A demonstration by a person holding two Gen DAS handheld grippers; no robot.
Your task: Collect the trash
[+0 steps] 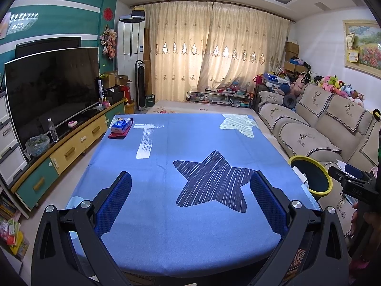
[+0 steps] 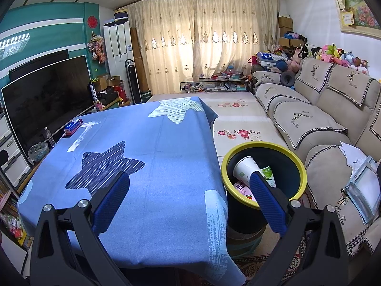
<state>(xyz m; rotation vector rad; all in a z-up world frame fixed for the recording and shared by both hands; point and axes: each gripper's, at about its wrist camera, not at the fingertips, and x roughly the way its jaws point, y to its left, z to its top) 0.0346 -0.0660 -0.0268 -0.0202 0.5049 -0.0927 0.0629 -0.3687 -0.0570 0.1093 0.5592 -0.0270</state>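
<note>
A dark bin with a yellow rim stands on the floor at the table's right side, also seen as the bin in the left wrist view. Inside lie a white paper cup and printed wrappers. My right gripper is open over the table's right edge, its right finger in front of the bin's mouth, nothing between its fingers. My left gripper is open and empty above the blue star-patterned tablecloth. The other gripper's black body shows at the right edge.
A tissue pack on a red pad lies at the table's far left corner. A sofa runs along the right with papers on it. A TV on a cabinet stands left, with a water bottle.
</note>
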